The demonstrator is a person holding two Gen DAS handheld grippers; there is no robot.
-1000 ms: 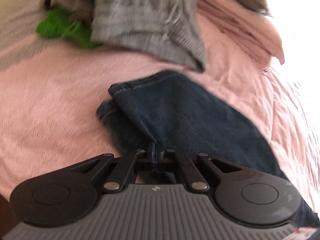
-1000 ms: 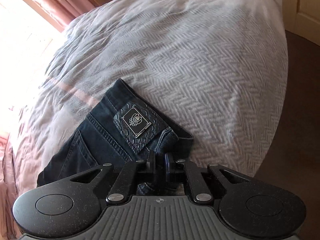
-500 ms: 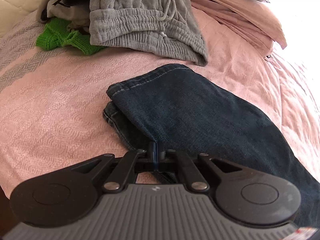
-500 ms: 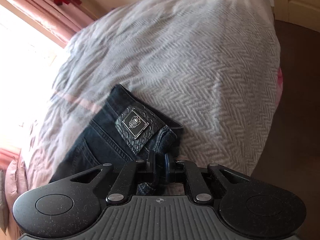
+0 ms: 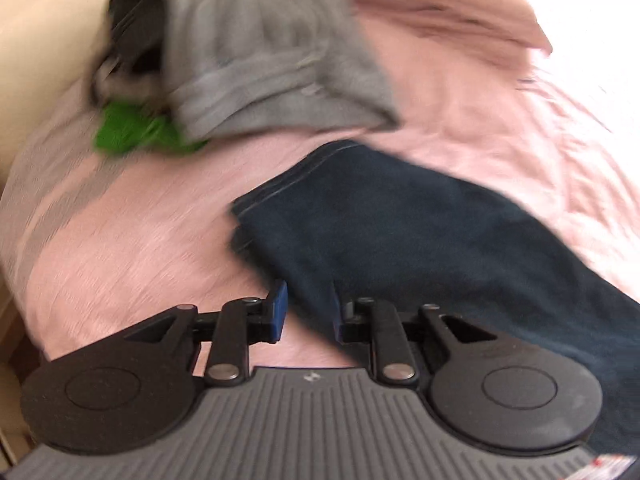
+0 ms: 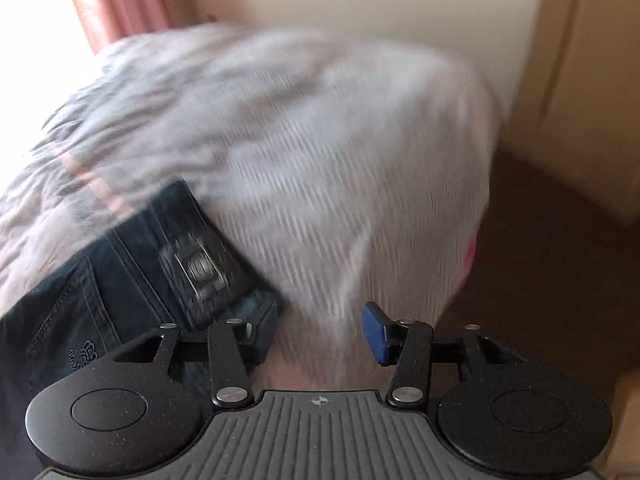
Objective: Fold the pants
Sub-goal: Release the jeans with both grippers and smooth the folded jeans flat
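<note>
Dark blue jeans point(image 5: 400, 240) lie folded lengthwise on the pink bedspread point(image 5: 120, 240), leg ends toward the far left in the left wrist view. My left gripper point(image 5: 307, 312) hovers over their near edge. Its jaws are opening, and the denim edge lies below the gap, with the pads clear of it. In the right wrist view the jeans' waistband point(image 6: 120, 280) with its black leather patch point(image 6: 196, 268) rests on the grey herringbone cover point(image 6: 320, 160). My right gripper point(image 6: 320, 332) is opening too, with only the cover between its fingers and the waistband corner beside the left finger.
A heap of grey sweatpants point(image 5: 272, 60) and a green garment point(image 5: 132, 128) lies beyond the jeans' leg ends. Pink bedding point(image 5: 440, 20) is bunched at the far right. The bed's corner drops to brown floor point(image 6: 540, 280). A pink curtain point(image 6: 120, 0) hangs behind.
Both grippers were shut on the jeans' near edge. Now both have parted and let go, and have lifted slightly. Both views are blurred by motion.
</note>
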